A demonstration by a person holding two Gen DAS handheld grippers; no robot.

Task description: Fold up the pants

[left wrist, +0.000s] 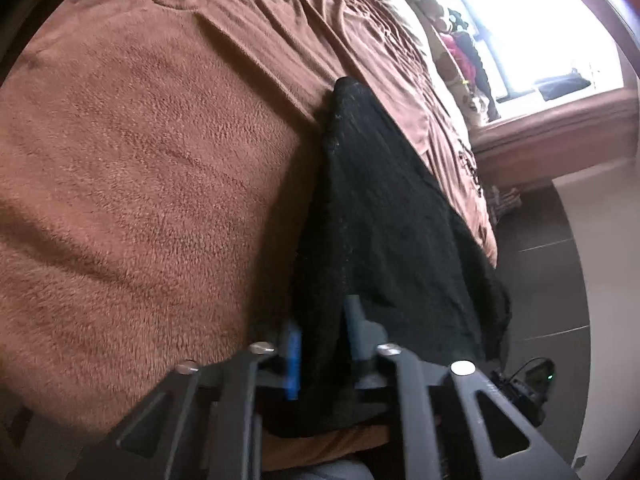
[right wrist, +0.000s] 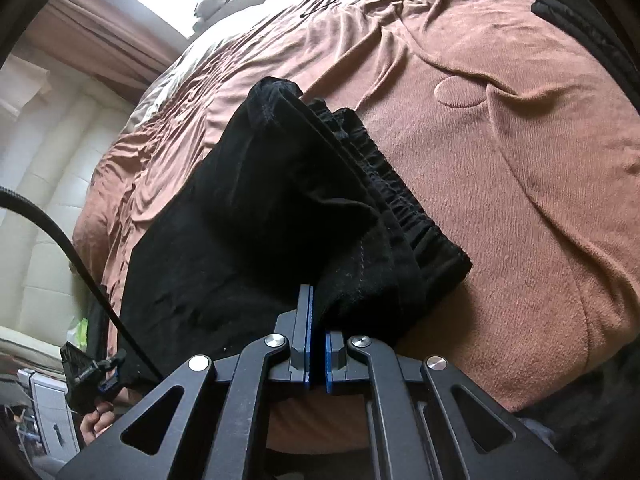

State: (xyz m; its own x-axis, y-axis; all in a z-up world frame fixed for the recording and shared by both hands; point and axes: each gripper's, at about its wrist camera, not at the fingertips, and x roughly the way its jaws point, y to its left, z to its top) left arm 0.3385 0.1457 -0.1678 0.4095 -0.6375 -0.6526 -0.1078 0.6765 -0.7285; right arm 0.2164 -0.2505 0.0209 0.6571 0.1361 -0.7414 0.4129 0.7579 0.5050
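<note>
Black pants [left wrist: 392, 220] lie partly folded along the edge of a bed under a brown fleece blanket [left wrist: 140, 160]. My left gripper [left wrist: 322, 316] has the black cloth filling the gap between its blue pads, shut on the near edge. In the right wrist view the pants [right wrist: 260, 200] rise in a ridge, with the gathered waistband [right wrist: 400, 200] on the right side. My right gripper [right wrist: 318, 300] is shut on a fold of that cloth, which drapes over and hides its right fingertip. The left gripper [right wrist: 104, 376] also shows at the lower left, held by a hand [right wrist: 92, 428].
The blanket [right wrist: 500, 180] spreads wide to the right of the pants. Beyond the bed are a bright window [left wrist: 540, 20] and soft toys [left wrist: 436, 12]. A dark tiled floor [left wrist: 552, 280] with a small black device [left wrist: 528, 384] lies beside the bed. A black cable [right wrist: 60, 232] arcs at the left.
</note>
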